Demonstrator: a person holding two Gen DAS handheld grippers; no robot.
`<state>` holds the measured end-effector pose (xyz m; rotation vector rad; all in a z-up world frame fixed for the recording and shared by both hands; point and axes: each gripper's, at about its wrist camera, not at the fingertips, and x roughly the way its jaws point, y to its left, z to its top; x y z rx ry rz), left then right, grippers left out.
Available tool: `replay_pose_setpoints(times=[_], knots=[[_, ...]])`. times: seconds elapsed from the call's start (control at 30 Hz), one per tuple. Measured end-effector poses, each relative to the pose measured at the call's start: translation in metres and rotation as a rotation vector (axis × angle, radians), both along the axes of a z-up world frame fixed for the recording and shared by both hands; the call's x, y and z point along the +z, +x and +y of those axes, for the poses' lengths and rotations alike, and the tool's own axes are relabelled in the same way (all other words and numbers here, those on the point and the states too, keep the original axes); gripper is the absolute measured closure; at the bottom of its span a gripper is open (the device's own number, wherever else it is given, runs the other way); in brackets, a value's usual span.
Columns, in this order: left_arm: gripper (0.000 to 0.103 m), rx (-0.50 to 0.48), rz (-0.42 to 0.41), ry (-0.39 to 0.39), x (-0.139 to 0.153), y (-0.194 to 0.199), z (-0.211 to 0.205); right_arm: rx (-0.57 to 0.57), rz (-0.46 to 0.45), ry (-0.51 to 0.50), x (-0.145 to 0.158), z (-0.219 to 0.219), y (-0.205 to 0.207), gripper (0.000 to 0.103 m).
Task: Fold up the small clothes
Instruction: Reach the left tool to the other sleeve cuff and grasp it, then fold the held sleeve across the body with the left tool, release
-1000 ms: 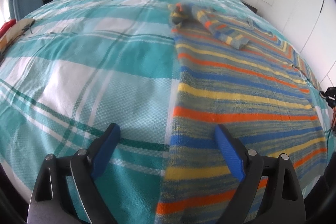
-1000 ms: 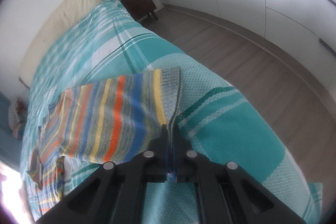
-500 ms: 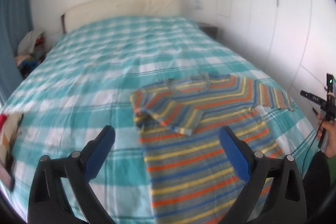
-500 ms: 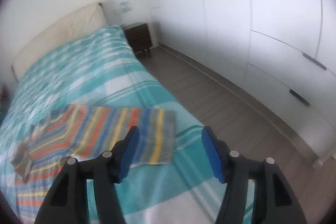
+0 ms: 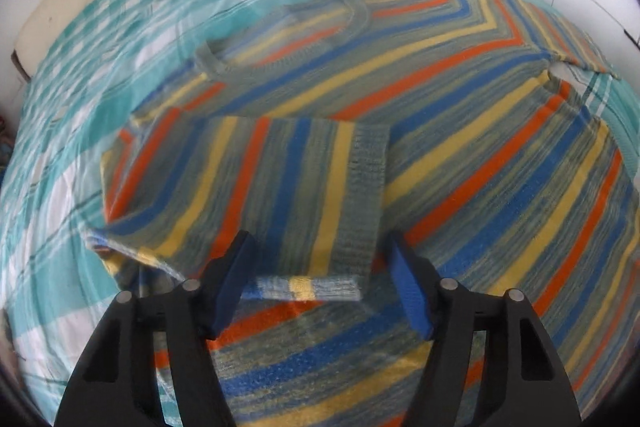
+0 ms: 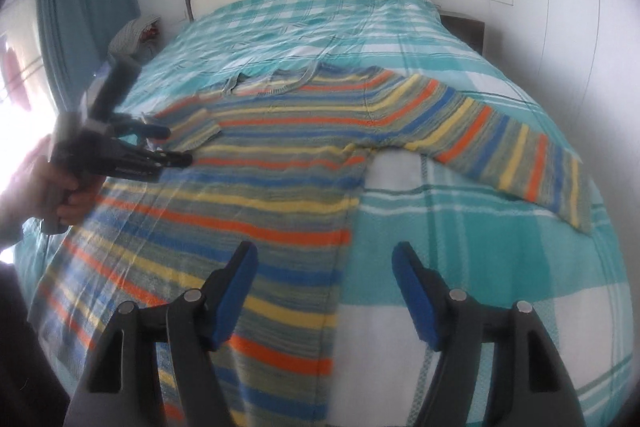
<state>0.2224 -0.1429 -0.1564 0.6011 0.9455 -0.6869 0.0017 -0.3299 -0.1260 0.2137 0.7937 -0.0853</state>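
**Mia:** Where is the stripy sweater [image 6: 256, 163]?

**Tom:** It lies flat on the bed [image 6: 500, 267], on the green and white checked cover. It is soft and knitted, with orange, yellow, blue and grey stripes.

**Mia:** Is it folded yet?

**Tom:** Only a bit, I think. One sleeve [image 5: 256, 187] is laid across the chest. The other sleeve [image 6: 492, 143] sticks out to the side on the cover.

**Mia:** What does the left gripper [image 5: 320, 279] do?

**Tom:** It hangs over the folded sleeve, near the ribbed cuff. Its blue pads have just come closer together, but they stand apart. The sleeve's edge shows between them, and I see no pinch on it.

**Mia:** And the right gripper [image 6: 324, 287]?

**Tom:** It has just opened. It holds nothing. It is over the sweater's side edge.

**Mia:** So what comes next?

**Tom:** I guess the long sleeve. The right one must reach for the cuff, pinch it, and lay it over flat.
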Motion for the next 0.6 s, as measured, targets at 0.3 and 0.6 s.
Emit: replay_pose_setpoints(times=[0.3, 0.6], knots=[[0.099, -0.027, -0.005, 0.035, -0.006, -0.011, -0.006, -0.010, -0.005, 0.011, 0.001, -0.001, 0.008, 0.034], [0.100, 0.564, -0.010, -0.415, 0.093, 0.056, 0.151, -0.051, -0.058, -0.002, 0.013, -0.010, -0.003, 0.034]])
